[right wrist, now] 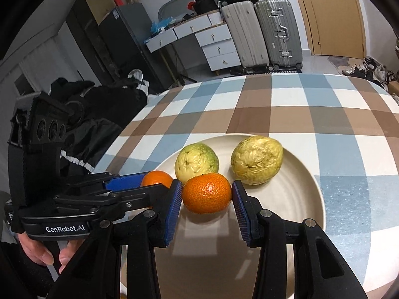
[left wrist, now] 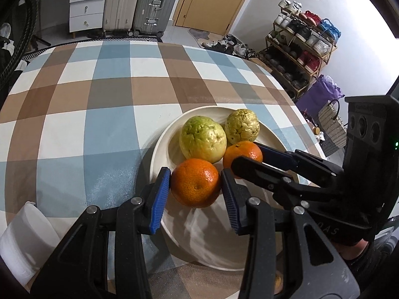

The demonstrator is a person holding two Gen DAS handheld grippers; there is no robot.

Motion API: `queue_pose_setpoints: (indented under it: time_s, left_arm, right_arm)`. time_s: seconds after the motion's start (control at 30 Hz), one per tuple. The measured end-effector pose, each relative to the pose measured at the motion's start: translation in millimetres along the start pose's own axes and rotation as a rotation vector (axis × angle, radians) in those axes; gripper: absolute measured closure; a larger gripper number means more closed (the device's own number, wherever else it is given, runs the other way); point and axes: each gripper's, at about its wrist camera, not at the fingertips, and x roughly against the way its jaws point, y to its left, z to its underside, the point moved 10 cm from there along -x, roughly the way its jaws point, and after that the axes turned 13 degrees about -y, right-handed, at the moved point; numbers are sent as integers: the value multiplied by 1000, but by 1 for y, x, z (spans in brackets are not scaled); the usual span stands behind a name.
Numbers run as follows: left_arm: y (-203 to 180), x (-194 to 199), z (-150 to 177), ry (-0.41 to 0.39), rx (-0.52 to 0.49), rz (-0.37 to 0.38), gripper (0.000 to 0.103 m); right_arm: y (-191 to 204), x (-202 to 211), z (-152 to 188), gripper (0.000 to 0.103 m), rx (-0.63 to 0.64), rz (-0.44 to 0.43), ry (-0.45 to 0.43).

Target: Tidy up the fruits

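Resting on the checked table point(left wrist: 104, 104), a white plate point(left wrist: 159, 147) carries two guavas and two oranges. Left tongs point(left wrist: 195, 189) pinch the near orange point(left wrist: 195, 182), stem dimple facing the camera; right tongs point(right wrist: 207, 199) pinch the other orange point(right wrist: 207, 191). Round, no long axis. Risks: tongs colliding, fruit rolling off.

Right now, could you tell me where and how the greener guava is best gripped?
I'd take the greener guava across its round middle, coming down from above: an orange sits close against its near side, while its flanks look free, with a gap toward the yellower guava for a pad.
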Motion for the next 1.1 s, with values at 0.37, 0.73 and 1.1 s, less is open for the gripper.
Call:
queue_pose_setpoints:
  time_s: [0.37, 0.73, 1.1]
  left_arm:
    - [5, 15, -9, -40, 1, -61, 50]
    - [-23, 88, -4, -146, -41, -97, 23]
    - [-62, 166, 40, -242, -85, -145, 4]
  right_arm:
    - [-3, 4, -9, 54, -19, 18, -43]
    - [4, 114, -16, 33, -34, 50, -238]
    - [37, 219, 15, 0, 39, 118, -369]
